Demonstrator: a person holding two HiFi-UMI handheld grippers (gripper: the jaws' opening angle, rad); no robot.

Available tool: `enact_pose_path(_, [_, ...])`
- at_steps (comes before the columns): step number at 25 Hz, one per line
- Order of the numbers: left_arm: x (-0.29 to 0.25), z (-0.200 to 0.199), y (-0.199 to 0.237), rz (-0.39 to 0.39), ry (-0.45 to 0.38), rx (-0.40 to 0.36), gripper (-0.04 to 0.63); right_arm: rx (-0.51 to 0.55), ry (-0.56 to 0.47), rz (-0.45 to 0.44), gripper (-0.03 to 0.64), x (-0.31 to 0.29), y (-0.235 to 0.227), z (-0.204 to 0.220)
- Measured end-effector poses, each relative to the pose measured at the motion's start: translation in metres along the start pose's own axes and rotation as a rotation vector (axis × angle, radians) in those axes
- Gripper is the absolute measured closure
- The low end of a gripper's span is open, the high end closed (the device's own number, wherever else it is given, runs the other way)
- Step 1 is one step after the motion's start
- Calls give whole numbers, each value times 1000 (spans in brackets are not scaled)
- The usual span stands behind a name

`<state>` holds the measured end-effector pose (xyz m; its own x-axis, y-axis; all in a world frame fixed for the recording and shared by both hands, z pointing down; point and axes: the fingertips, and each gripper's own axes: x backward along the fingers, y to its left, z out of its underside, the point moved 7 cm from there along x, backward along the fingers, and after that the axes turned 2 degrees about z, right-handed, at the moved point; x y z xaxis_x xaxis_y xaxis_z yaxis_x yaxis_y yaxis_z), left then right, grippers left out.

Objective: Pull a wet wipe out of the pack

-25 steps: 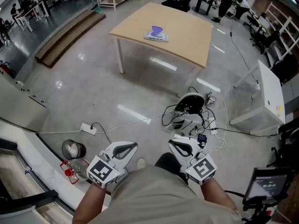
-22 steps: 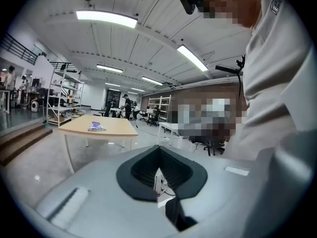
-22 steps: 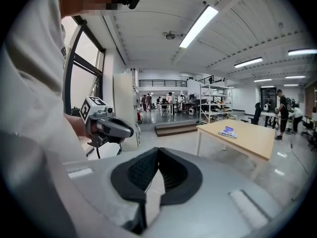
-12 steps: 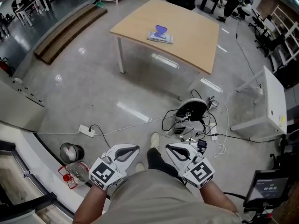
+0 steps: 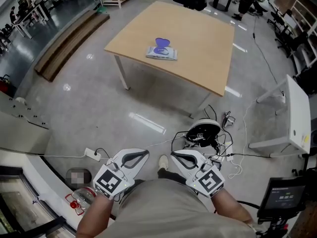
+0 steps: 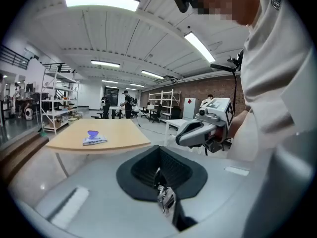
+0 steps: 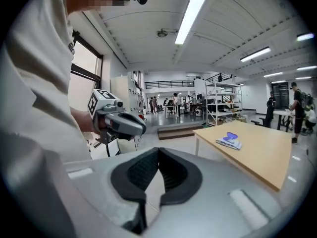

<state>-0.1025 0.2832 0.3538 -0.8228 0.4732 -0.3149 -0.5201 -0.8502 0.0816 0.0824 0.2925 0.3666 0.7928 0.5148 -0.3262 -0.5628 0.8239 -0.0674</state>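
Observation:
The wet wipe pack (image 5: pixel 161 52), white with a purple lid flap standing up, lies on a light wooden table (image 5: pixel 203 38) far ahead across the floor. The same pack (image 6: pixel 94 139) appears small in the left gripper view, and the pack (image 7: pixel 229 141) also shows in the right gripper view. I hold both grippers close to my body, well short of the table. My left gripper (image 5: pixel 140 154) is shut with nothing in it. My right gripper (image 5: pixel 177 155) has its jaw tips together and is also empty. Each gripper view shows the other gripper beside it.
A tangle of cables around a black-and-white device (image 5: pixel 203 130) lies on the glossy floor between me and the table. A power strip (image 5: pixel 92 154) sits at the left. A white table (image 5: pixel 292 113) and a monitor (image 5: pixel 280 197) stand at the right, a wooden platform (image 5: pixel 69 38) at far left.
The view has shifted as I step forward: the table and the cable pile sit closer. Both grippers stay shut by my body.

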Motion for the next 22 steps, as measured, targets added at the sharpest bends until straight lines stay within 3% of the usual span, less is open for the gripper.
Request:
enact_pose_path(5, [-53,-29,32,-12,-9,-41,589,-5,-6,-2,615,-8,-65,1])
enact_pose_path(15, [-100,-39,102,6,35,-10,589,-53,2,52,615,-39,-128,0])
enact_pose_path(22, [-139,-52,186,118,-6,-39,589,-58,35,149,615,-83,-182,-25])
